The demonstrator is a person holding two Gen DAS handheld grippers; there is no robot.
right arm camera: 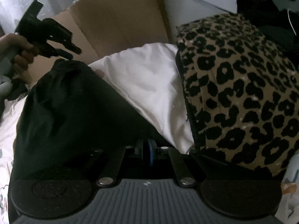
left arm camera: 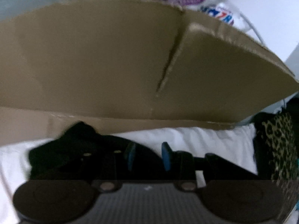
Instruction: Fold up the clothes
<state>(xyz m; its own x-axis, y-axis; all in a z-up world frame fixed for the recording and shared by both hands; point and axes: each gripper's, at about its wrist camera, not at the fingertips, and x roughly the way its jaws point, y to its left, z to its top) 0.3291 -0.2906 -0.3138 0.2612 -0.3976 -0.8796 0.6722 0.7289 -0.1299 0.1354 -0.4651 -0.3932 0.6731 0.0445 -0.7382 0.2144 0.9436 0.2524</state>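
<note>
Folding clothes on the bed [right arm camera: 7,130], w/ a black cloth [right arm camera: 74,108] as the thing to fold. Lies long across the bed, from the near edge up toward the far side, partly over a white pillow [right arm camera: 149,85]. Pinched at the near end by the right tool [right arm camera: 147,153]: blue pads pressed close together, w/ the cloth's edge running in between, so prob. gripped to keep that end from sliding. Held up at the far end, the left tool [left arm camera: 148,155], in a hand [right arm camera: 18,56]: pads apart, open wide, nothing clamped. Hovers just above the cloth's top corner, approx. touching, can't tell for sure. Makes sense to have one tool at each end, bc soft cloth sags and bunches if held at only one spot. Blocked behind by a big cardboard box [left arm camera: 93,56], so not much room at the far side. Sits right beside the pillow, a leopard-print thing [right arm camera: 243,93], near the bed's right edge, apart from the black cloth. Could be about to grab that corner, or could have just let it go; fits both, so no telling how far along.
</note>
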